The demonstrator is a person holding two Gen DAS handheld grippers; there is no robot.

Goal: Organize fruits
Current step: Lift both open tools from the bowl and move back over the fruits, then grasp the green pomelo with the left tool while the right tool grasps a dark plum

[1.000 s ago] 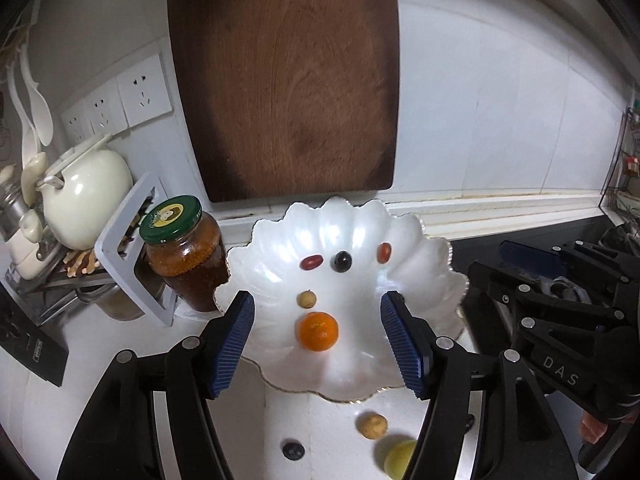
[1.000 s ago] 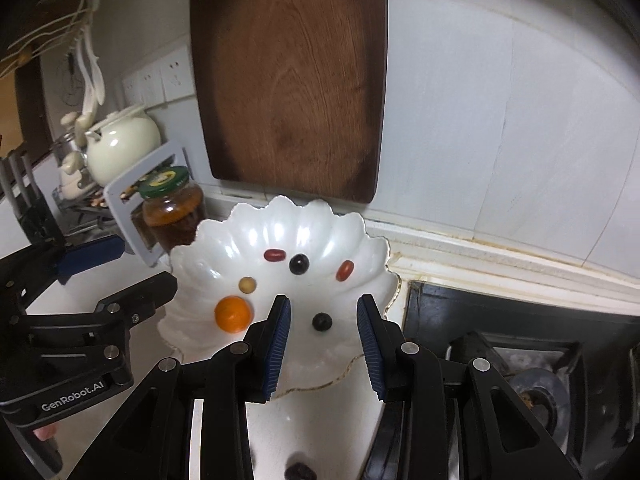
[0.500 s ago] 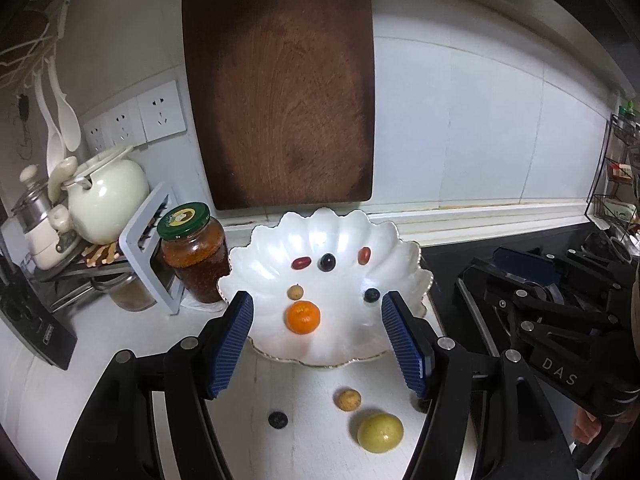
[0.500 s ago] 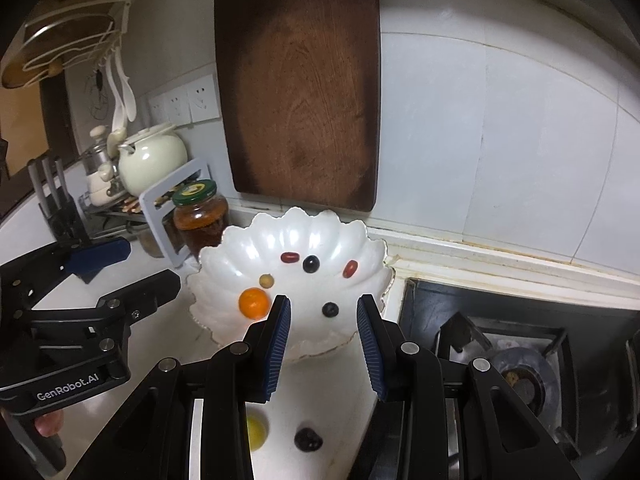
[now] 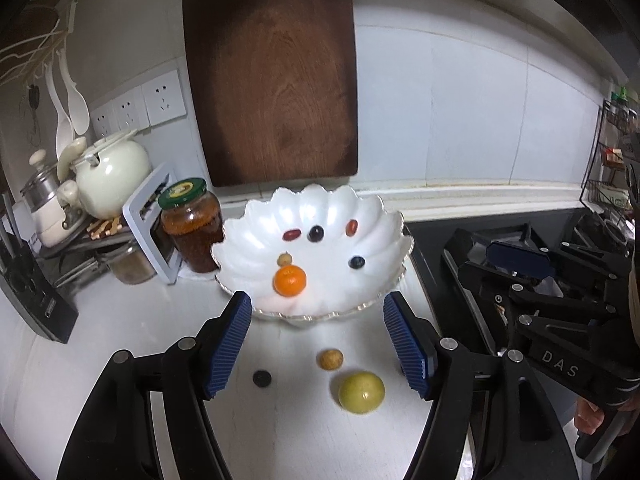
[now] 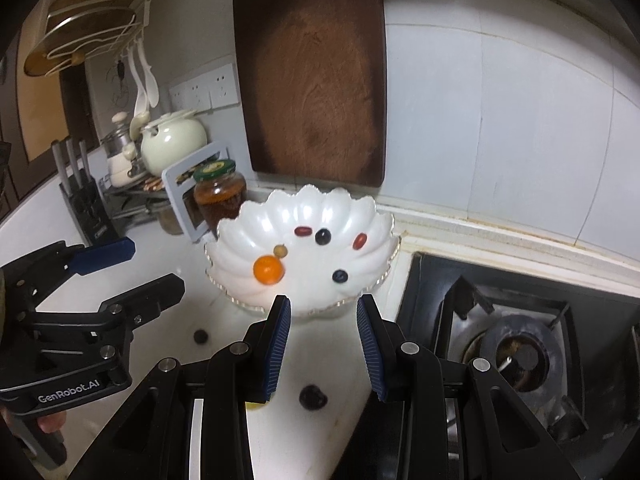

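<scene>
A white scalloped bowl (image 5: 248, 240) (image 6: 232, 240) holds an orange (image 5: 289, 280) (image 6: 268, 269), a blueberry (image 5: 356, 262) (image 6: 340, 276) and several small fruits. On the counter in front of it lie a yellow-green fruit (image 5: 361, 392), a small tan fruit (image 5: 329, 359), a dark berry (image 5: 261, 378) (image 6: 200, 336) and a dark fruit (image 6: 313, 397). My left gripper (image 5: 318, 344) is open and empty above the counter fruits. My right gripper (image 6: 323, 344) is open and empty over the dark fruit.
A jar with a green lid (image 5: 192, 228) and a white rack (image 5: 148, 220) stand left of the bowl. A teapot (image 5: 112, 176) and knife block (image 5: 28, 280) sit further left. A gas stove (image 6: 520, 340) lies to the right. A wooden board (image 5: 276, 80) leans on the wall.
Both grippers have pulled back from the bowl, bringing the counter fruits into view. The blueberry now lies in the bowl, clear of my right gripper.
</scene>
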